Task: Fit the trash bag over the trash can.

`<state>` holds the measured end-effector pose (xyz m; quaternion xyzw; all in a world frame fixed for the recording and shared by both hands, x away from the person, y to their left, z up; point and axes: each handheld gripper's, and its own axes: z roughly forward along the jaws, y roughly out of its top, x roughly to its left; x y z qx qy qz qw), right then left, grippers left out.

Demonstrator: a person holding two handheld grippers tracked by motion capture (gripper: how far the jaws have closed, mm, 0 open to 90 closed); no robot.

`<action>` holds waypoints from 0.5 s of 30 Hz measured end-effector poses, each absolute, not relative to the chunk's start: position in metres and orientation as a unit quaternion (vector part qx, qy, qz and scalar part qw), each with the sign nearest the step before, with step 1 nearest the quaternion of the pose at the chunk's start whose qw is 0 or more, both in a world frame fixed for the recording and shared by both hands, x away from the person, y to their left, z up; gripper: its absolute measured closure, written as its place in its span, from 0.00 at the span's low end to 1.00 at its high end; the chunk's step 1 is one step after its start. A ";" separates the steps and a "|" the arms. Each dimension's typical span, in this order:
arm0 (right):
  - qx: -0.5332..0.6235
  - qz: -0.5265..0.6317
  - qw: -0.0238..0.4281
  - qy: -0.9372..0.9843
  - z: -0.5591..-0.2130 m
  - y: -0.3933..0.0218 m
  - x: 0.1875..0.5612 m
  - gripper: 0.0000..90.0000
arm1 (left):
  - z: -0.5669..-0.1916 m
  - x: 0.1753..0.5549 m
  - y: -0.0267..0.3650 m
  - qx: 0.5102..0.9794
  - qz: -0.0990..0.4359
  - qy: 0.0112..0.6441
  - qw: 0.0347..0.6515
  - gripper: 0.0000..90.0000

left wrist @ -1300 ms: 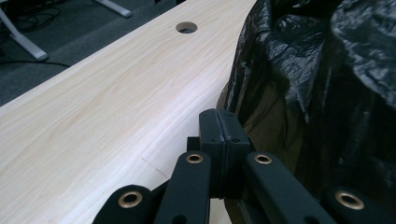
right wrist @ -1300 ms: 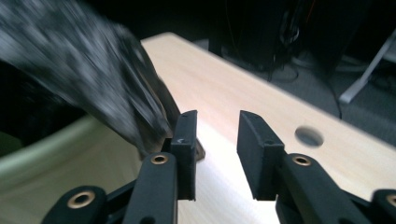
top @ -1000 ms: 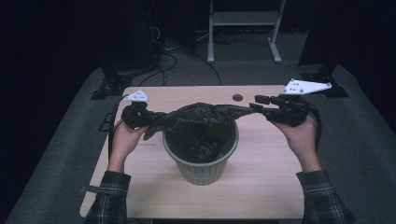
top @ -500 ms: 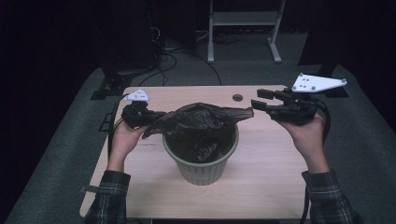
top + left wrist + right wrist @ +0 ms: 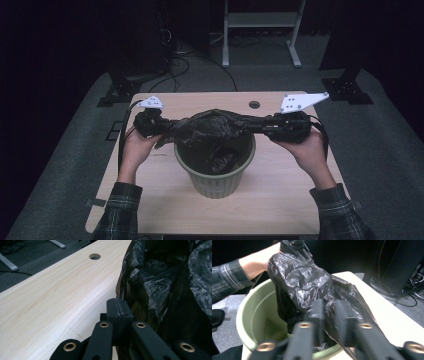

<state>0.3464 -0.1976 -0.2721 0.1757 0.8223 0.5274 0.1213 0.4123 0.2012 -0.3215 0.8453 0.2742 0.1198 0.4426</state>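
2 plaid sleeves [image 5: 120, 212] are seen entering from the near edge of the wooden table [image 5: 280, 200]. A green bin [image 5: 216, 176] is stood near the table's middle, and a black bag [image 5: 212, 127] is stretched above its far rim, with part of it hung down inside. The bag's left end is pinched by the left gripper [image 5: 165, 124], whose jaws are seen pressed together on the plastic in the left gripper view. The right end is clamped by the right gripper [image 5: 257, 123], its jaws narrowed on a fold of bag. Farther off, a round hole [image 5: 254, 104] is set in the tabletop; beyond the table, cables [image 5: 200, 62] are lain on the floor.
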 end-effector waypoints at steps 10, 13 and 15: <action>0.164 0.539 0.114 0.818 -0.276 -0.209 0.332 1.00 | -0.321 0.412 0.202 0.846 0.119 0.275 0.442 1.00; 0.161 0.537 0.113 0.820 -0.280 -0.214 0.324 1.00 | -0.321 0.412 0.202 0.847 0.118 0.275 0.440 1.00; 0.160 0.537 0.110 0.821 -0.282 -0.216 0.320 1.00 | -0.321 0.412 0.202 0.847 0.118 0.275 0.440 1.00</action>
